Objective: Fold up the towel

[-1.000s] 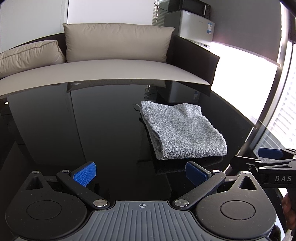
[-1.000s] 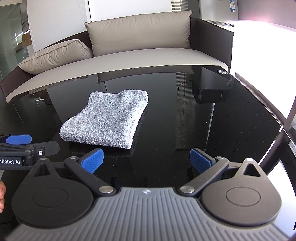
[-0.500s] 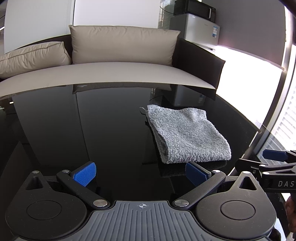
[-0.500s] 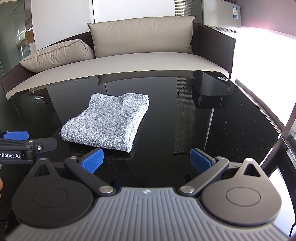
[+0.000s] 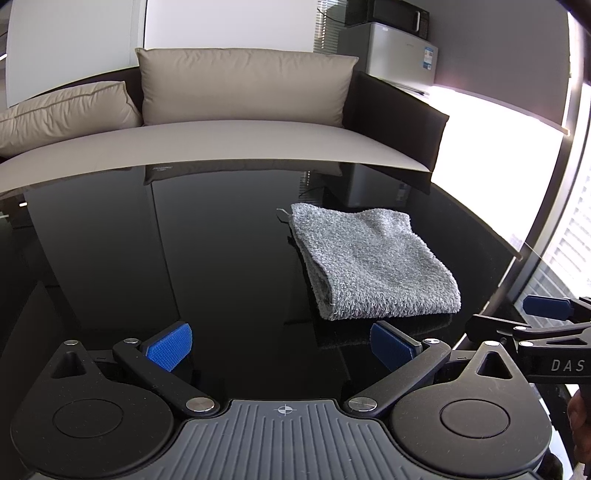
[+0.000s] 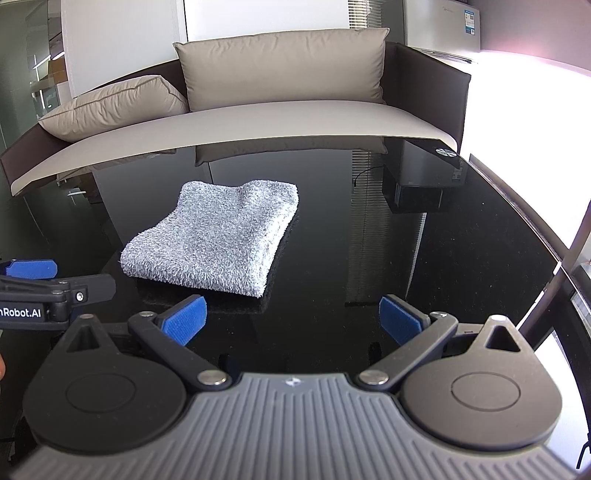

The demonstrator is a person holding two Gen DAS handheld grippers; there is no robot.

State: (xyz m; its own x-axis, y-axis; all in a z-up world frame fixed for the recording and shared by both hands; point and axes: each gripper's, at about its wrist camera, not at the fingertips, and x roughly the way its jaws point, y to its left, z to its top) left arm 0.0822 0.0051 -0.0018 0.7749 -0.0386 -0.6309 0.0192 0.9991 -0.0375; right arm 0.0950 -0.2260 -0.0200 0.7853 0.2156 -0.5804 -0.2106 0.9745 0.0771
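Table (image 5: 221,258); towel's (image 5: 373,266) underside hidden.

A lounge or office break room is shown; a sofa (image 5: 236,136), small fridge (image 5: 402,48) and microwave (image 5: 399,14) are seen.

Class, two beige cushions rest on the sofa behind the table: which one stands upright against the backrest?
The larger cushion on the right stands upright against the sofa back; the smaller cushion to its left lies slumped on the seat.

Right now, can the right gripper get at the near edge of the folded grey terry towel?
Probably yes. The right gripper has its jaws open and empty, and only bare black glossy table lies between it and the folded grey terry towel, ahead and slightly left.
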